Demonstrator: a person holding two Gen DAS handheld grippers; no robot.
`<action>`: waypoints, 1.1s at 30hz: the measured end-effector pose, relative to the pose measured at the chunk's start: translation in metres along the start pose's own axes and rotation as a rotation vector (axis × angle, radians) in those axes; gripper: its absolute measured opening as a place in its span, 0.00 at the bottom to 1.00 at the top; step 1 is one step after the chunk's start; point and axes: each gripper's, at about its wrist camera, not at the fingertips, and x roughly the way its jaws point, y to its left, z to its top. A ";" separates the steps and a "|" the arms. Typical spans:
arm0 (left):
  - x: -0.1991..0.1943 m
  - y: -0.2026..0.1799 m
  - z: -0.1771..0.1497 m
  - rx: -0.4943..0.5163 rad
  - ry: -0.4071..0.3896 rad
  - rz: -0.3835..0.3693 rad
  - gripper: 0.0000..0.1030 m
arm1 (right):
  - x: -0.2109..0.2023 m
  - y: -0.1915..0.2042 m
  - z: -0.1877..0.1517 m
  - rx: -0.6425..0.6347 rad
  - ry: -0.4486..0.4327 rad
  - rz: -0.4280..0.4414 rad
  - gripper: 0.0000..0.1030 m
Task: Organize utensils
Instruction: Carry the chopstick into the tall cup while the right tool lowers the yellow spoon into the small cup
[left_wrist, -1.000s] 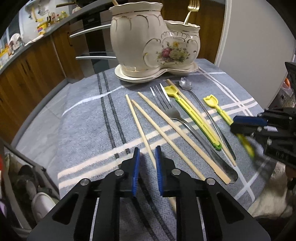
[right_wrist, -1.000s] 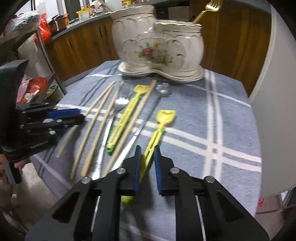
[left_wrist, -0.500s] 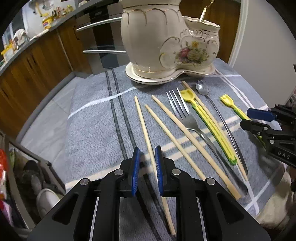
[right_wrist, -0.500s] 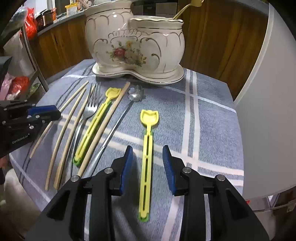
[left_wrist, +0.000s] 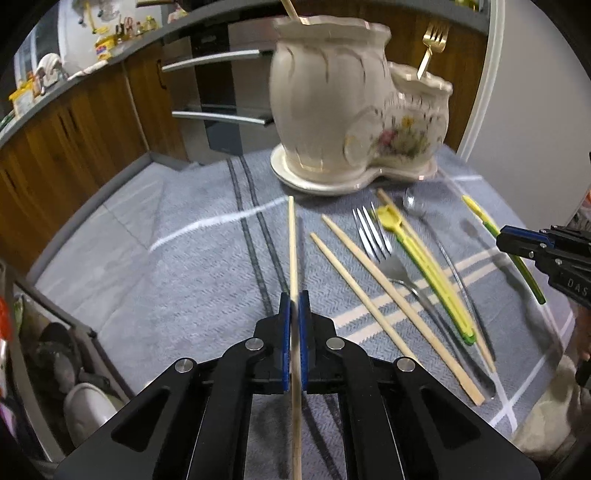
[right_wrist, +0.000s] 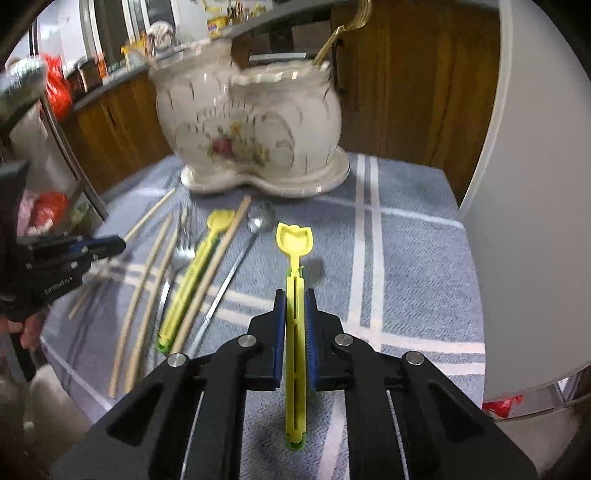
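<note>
The left hand-held gripper (left_wrist: 294, 306) is clamped on a wooden chopstick (left_wrist: 292, 243). The right hand-held gripper (right_wrist: 294, 306) is closing, pads pressing a yellow utensil (right_wrist: 294, 240). On the cloth-covered bench (left_wrist: 192, 266) stands the ceramic holder (left_wrist: 332, 110); before it lie a steel fork (left_wrist: 373, 236) and more chopsticks (left_wrist: 369, 258).

A grey striped tablecloth (left_wrist: 207, 258) covers the table; the floral ceramic holder (left_wrist: 354, 122) stands upper centre (chopsticks (left_wrist: 373, 291), fork (left_wrist: 384, 254), spoon (left_wrist: 436, 236) lie right of centre).
</note>
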 end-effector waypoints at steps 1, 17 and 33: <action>-0.005 0.003 0.001 -0.005 -0.021 -0.009 0.05 | -0.005 0.000 0.002 0.004 -0.025 0.008 0.09; -0.086 -0.008 0.053 0.059 -0.394 -0.127 0.05 | -0.047 0.006 0.069 0.002 -0.365 0.125 0.10; -0.049 -0.008 0.185 -0.051 -0.620 -0.247 0.05 | 0.002 -0.015 0.159 0.213 -0.501 0.317 0.10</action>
